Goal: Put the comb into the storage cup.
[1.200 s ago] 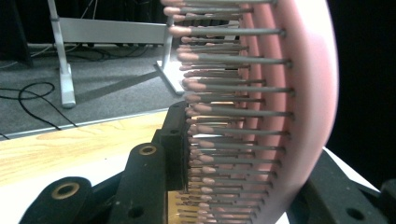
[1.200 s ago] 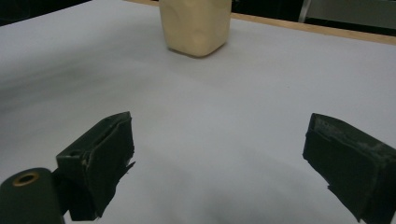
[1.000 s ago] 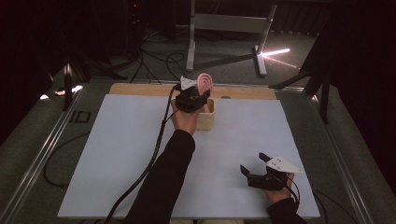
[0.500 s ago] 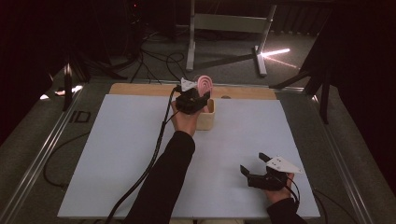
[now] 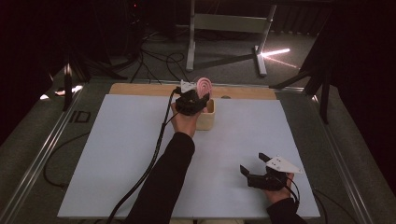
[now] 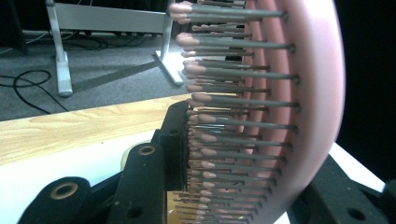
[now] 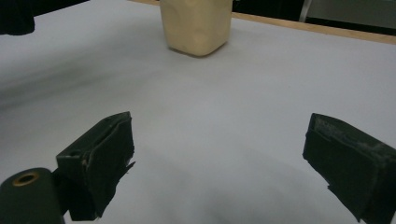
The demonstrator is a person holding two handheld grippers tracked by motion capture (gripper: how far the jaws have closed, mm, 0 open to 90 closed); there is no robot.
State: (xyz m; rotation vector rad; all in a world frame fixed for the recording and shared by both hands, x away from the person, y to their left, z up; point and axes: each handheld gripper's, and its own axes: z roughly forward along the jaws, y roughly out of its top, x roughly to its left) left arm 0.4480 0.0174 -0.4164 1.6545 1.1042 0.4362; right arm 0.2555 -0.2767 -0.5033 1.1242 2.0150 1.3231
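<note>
One pink hairbrush (image 5: 204, 86) is standing upright over the one cream box (image 5: 206, 119) at the table's far edge, bristles sideways; the left gripper (image 5: 192, 100) is clamping it between its jaws; the right gripper (image 5: 252, 164) is resting near the front edge of the white mat (image 5: 116, 154), jaws spread wide, gripping nothing.

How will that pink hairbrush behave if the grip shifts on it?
The pink hairbrush probably stays stiff in its curved body. Its thin bristles look springy and may flex, letting it pivot between the left gripper fingers. It likely weighs little.
</note>
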